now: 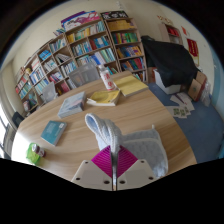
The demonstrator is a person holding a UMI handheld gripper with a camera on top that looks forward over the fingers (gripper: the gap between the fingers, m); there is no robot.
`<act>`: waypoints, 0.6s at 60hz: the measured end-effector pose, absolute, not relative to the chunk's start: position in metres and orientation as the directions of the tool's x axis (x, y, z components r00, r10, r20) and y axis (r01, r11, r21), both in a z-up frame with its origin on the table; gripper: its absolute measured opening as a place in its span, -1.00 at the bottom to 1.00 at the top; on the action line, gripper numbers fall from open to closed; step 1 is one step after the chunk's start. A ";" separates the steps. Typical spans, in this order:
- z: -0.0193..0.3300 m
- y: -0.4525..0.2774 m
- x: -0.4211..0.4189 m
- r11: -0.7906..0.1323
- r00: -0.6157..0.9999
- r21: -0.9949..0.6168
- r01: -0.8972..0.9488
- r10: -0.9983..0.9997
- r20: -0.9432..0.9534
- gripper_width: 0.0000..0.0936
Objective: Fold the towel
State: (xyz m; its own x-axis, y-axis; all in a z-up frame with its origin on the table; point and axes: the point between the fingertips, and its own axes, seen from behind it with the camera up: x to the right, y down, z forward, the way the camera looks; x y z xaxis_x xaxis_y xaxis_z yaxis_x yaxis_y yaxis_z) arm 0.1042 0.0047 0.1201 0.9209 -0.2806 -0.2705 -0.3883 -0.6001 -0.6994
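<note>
Fingers (pixel 116 168) closed on towel (pixel 104 130) | towel lifted above round wooden table (pixel 150 110) | books beyond

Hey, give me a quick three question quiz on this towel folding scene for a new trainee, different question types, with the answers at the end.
1. True or false: the gripper holds the white towel lifted off the round wooden table.
2. Multiple choice: what stands behind the table? A) bookshelves B) a fridge C) a window
3. Fill in: the yellow book lies ___ the towel.

Key: 1 true; 2 A, the bookshelves; 3 beyond.
</note>
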 end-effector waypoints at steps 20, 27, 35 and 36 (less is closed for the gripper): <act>-0.007 -0.034 0.202 -0.709 0.892 -0.548 -0.444 -0.404 -0.202 -0.91; -0.003 -0.036 0.202 -0.718 0.882 -0.517 -0.466 -0.421 -0.210 -0.80; 0.027 -0.046 0.191 -0.725 0.859 -0.460 -0.513 -0.431 -0.277 0.36; 0.034 -0.046 0.190 -0.723 0.859 -0.464 -0.512 -0.424 -0.288 0.56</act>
State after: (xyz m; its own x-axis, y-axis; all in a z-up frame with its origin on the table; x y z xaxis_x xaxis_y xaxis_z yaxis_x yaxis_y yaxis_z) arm 0.1898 -0.0461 0.0337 0.8588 -0.4239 -0.2875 -0.5121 -0.7227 -0.4641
